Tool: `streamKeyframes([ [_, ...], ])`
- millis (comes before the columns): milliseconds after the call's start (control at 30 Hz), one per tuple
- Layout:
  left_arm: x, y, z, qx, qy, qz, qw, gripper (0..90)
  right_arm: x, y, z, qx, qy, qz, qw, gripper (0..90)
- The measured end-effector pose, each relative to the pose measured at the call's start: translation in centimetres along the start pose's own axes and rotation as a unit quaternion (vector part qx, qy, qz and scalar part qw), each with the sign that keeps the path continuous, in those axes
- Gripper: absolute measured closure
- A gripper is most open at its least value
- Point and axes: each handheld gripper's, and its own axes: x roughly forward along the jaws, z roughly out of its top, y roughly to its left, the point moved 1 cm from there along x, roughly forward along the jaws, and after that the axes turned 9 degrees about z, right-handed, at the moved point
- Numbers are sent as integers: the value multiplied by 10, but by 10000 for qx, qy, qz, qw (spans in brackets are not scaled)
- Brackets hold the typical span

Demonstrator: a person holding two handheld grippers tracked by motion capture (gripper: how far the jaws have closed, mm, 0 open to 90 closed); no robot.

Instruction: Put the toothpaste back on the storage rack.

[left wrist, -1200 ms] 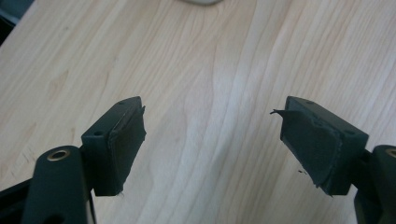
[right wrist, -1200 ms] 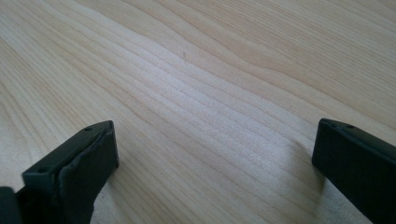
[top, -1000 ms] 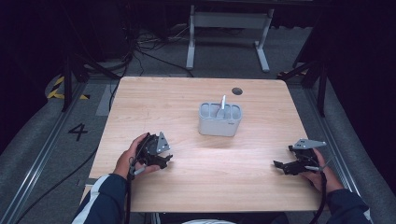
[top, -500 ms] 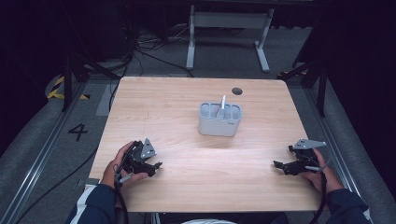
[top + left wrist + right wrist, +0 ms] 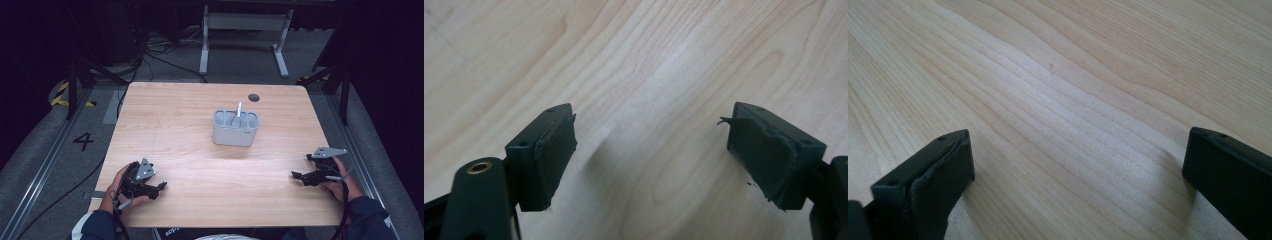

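While both hands park near the front edge, the left gripper [image 5: 159, 186] and right gripper [image 5: 296, 175] sit spread wide, holding nothing. The grey caddy [image 5: 235, 128] with a pale utensil [image 5: 238, 111] stands mid-surface [image 5: 175, 115], well apart. Risk: a careless reach could tip it. Since a second ago, the left hand slid back toward the near corner; the right stayed put.

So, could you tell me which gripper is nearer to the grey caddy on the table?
The left and right look about equally far. The left gripper sits near the table's front-left edge, the right gripper near the front-right edge, both open, with the grey caddy at mid-table between them.
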Motion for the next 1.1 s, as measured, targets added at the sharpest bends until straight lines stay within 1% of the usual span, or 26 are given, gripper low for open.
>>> streamKeyframes([
  [33, 0, 2, -4, -186, -10, -45, 9998, 168, 0, 0, 1, -16, 13, 23, 10000, 2],
  [67, 0, 3, -8, -458, -18, -131, 9989, 150, 1, -1, 1, -36, 13, 44, 10000, 2],
  [100, -1, 5, -9, -533, 21, -121, 9985, 150, 2, -2, 2, -53, 13, 58, 10000, 2],
  [200, -3, 7, -12, -557, 44, -74, 9984, 145, 2, -2, 2, -61, 15, 65, 10000, 2],
  [233, -3, 7, -12, -534, 44, -70, 9985, 145, 2, -2, 2, -51, 19, 55, 10000, 2],
  [267, -3, 7, -12, -567, 79, -107, 9983, 141, 2, -1, 2, -45, 15, 44, 10000, 3],
  [333, -1, 6, -11, -616, 45, -100, 9980, 129, 2, -1, 2, -37, 9, 34, 10000, 3],
  [367, -1, 8, -10, -514, 70, -104, 9986, 120, 2, -1, 2, -40, 10, 36, 10000, 4],
  [400, 1, 8, -9, -543, 73, -93, 9985, 107, 2, -1, 2, -40, 9, 35, 10000, 4],
  [433, 1, 8, -9, -553, 138, -127, 9983, 89, 2, -1, 2, -36, 8, 36, 10000, 4],
  [467, 2, 8, -8, -556, 116, -147, 9983, 83, 2, -1, 2, -36, 8, 35, 10000, 4],
  [733, 3, 9, -8, -533, 98, -159, 9984, 76, 2, -1, 2, -44, 11, 43, 10000, 3],
  [800, 2, 10, -8, -500, 128, -170, 9985, 76, 2, -1, 2, -50, 9, 46, 10000, 3],
  [867, 3, 10, -8, -498, 125, -170, 9985, 75, 2, -1, 2, -48, 16, 42, 10000, 3],
  [900, 3, 11, -8, -463, 98, -145, 9988, 73, 2, -1, 2, -42, 14, 48, 10000, 3],
  [933, 3, 10, -8, -502, 107, -169, 9985, 69, 2, -1, 2, -44, 14, 37, 10000, 3],
  [1100, 5, 11, -8, -497, 122, -185, 9985, 53, 2, -1, 2, -41, 13, 34, 10000, 3],
])
